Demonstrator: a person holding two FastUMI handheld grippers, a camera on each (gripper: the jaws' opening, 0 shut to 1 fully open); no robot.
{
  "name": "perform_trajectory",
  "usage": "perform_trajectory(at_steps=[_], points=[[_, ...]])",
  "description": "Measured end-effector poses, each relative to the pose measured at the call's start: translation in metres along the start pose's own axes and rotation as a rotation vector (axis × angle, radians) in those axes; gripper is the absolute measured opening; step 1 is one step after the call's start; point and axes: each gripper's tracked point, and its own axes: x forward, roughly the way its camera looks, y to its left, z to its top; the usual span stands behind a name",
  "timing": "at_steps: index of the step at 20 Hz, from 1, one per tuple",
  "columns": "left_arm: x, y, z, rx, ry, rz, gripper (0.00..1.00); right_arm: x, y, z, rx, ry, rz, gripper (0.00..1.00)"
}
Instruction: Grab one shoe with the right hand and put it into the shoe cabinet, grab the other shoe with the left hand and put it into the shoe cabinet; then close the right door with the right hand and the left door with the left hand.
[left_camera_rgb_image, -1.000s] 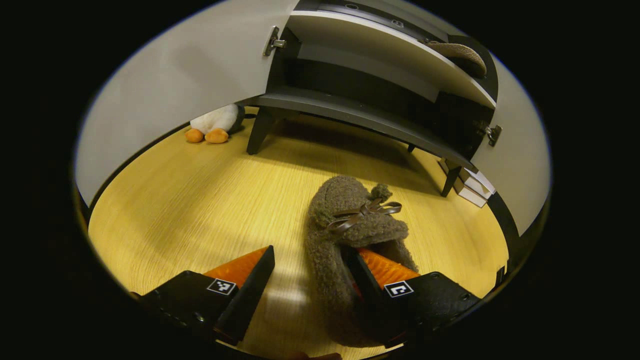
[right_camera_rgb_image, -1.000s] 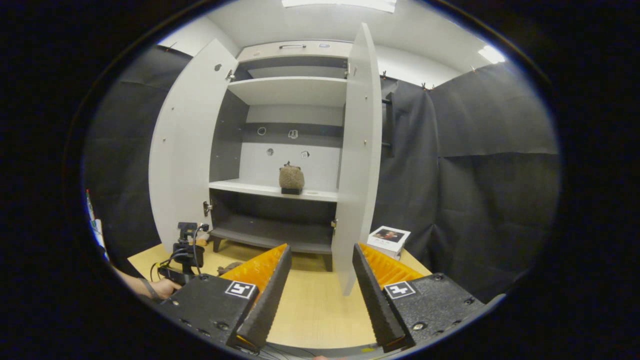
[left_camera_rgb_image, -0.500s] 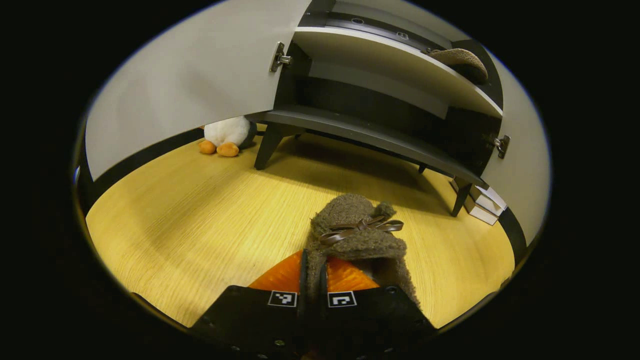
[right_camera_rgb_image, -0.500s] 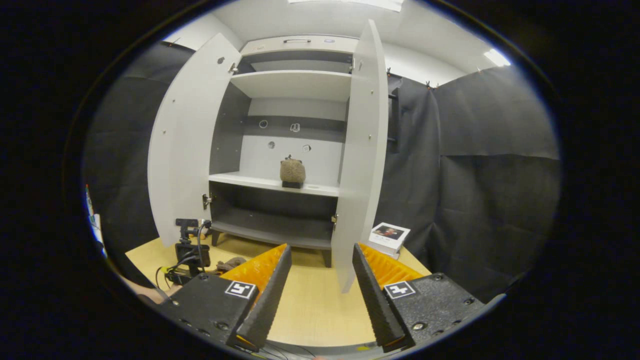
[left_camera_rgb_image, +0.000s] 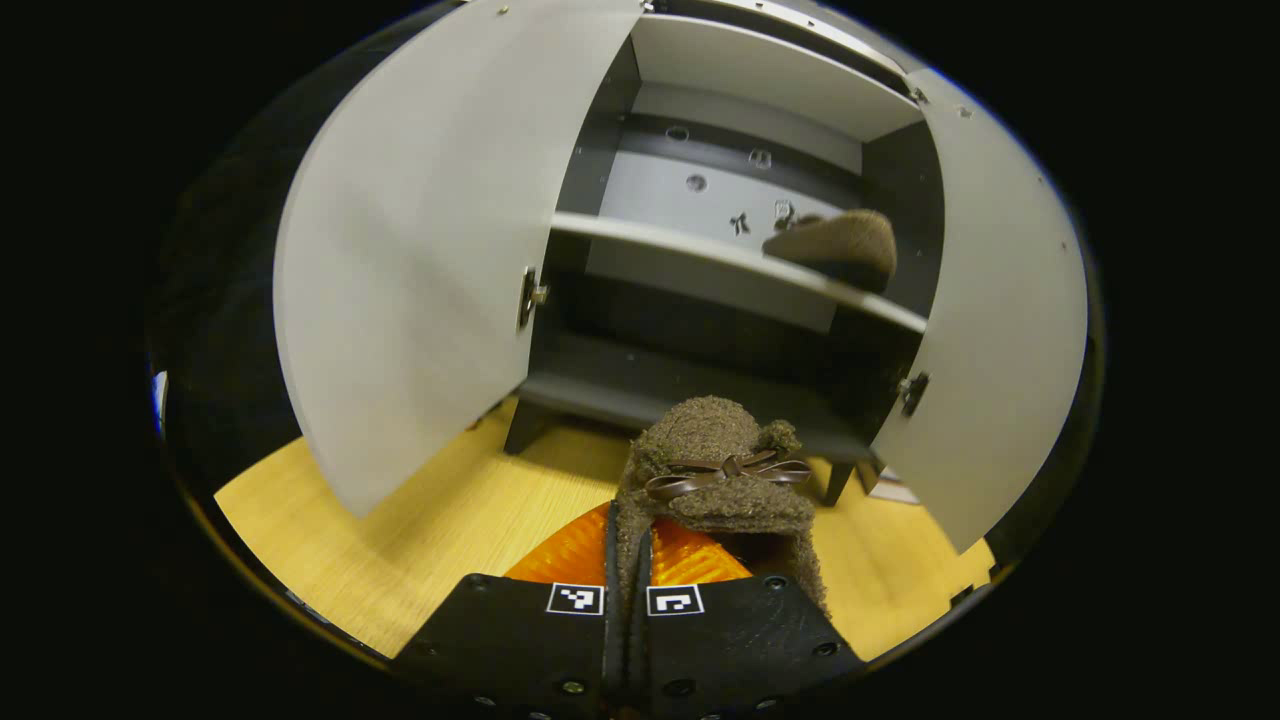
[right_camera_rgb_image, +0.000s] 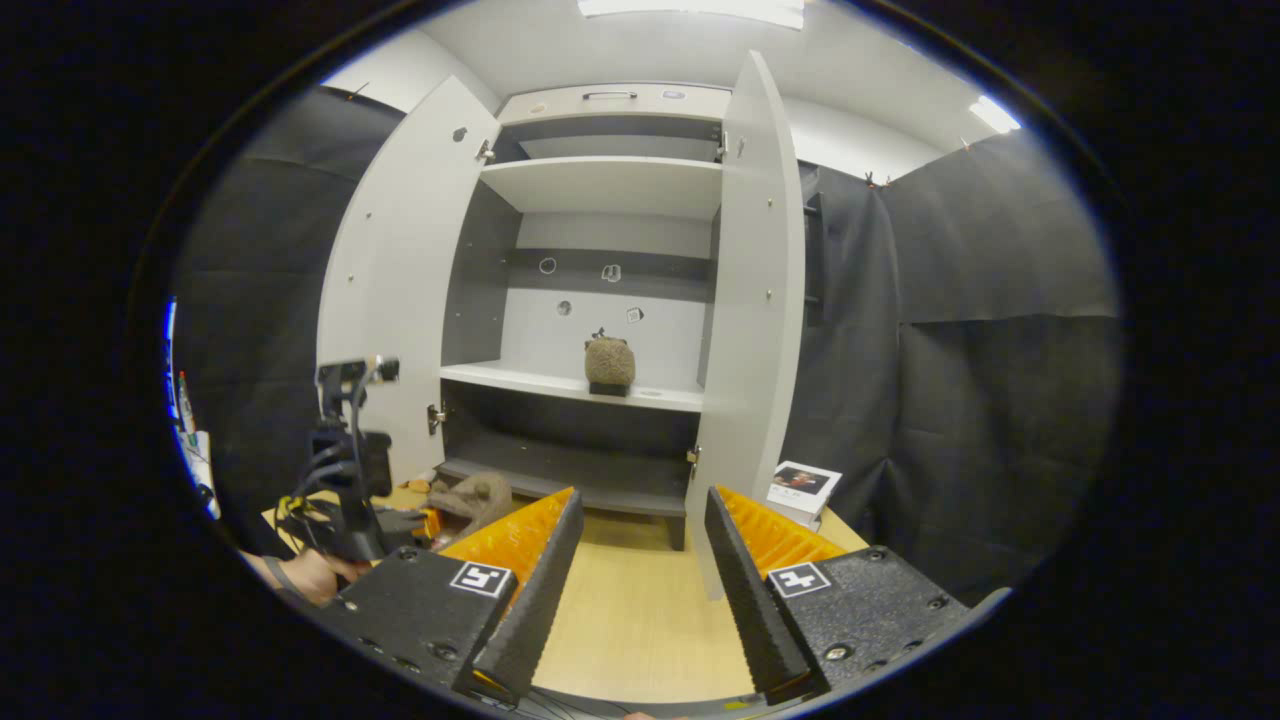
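Cabinet (left_camera_rgb_image: 740, 200) doors both open, one shoe (left_camera_rgb_image: 835, 245) on the middle shelf. Your left gripper (left_camera_rgb_image: 627, 560) pinches the second shoe's (left_camera_rgb_image: 715, 480) side wall, above the floor; it's soft, light, floppy. Right gripper (right_camera_rgb_image: 640, 560) spread, empty.

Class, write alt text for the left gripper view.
The left claw is shut on a fuzzy brown slipper, facing an open shoe cabinet. A matching slipper sits on its middle shelf, both doors open.
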Motion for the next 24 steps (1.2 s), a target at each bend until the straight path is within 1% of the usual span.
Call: perform_trajectory(at_steps=[2,4,7,9,11,12,14,16,18,20,21,23,24], points=[[-0.007,-0.012,0.038,-0.013,-0.054,0.004,0.01,0.002,0.005,0.002,0.011,-0.017,0.008,0.79],[-0.002,-0.028,0.078,-0.021,-0.107,-0.012,0.01,0.0,0.013,0.005,0.026,-0.029,0.03,0.79],[0.02,-0.05,0.13,-0.039,-0.151,-0.047,0.01,-0.005,0.018,0.013,0.028,-0.064,0.052,0.8],[0.04,-0.063,0.154,-0.042,-0.151,-0.059,0.01,-0.012,0.018,0.015,0.023,-0.077,0.056,0.79],[0.054,-0.063,0.175,-0.031,-0.147,-0.013,0.01,-0.014,0.02,0.016,0.03,-0.075,0.061,0.79],[0.075,-0.071,0.197,-0.045,-0.141,-0.011,0.01,-0.015,0.02,0.015,0.035,-0.07,0.058,0.79],[0.092,-0.076,0.208,-0.075,-0.124,-0.023,0.01,-0.017,0.016,0.014,0.036,-0.057,0.049,0.79],[0.12,-0.073,0.216,-0.02,-0.082,-0.003,0.01,-0.02,0.009,0.021,0.037,-0.072,0.035,0.79],[0.141,-0.077,0.212,-0.022,-0.018,-0.031,0.01,-0.023,0.001,0.024,0.029,-0.087,0.016,0.79],[0.162,-0.07,0.212,-0.039,-0.015,-0.006,0.01,-0.023,-0.006,0.026,0.023,-0.088,-0.004,0.79],[0.176,-0.066,0.211,-0.018,-0.003,0.014,0.01,-0.023,-0.009,0.024,0.022,-0.081,-0.011,0.79],[0.2,-0.059,0.194,0.014,0.075,0.05,0.01,-0.023,-0.014,0.024,0.027,-0.078,-0.03,0.79],[0.211,-0.061,0.187,0.012,0.104,0.051,0.01,-0.024,-0.014,0.022,0.025,-0.076,-0.031,0.79]])
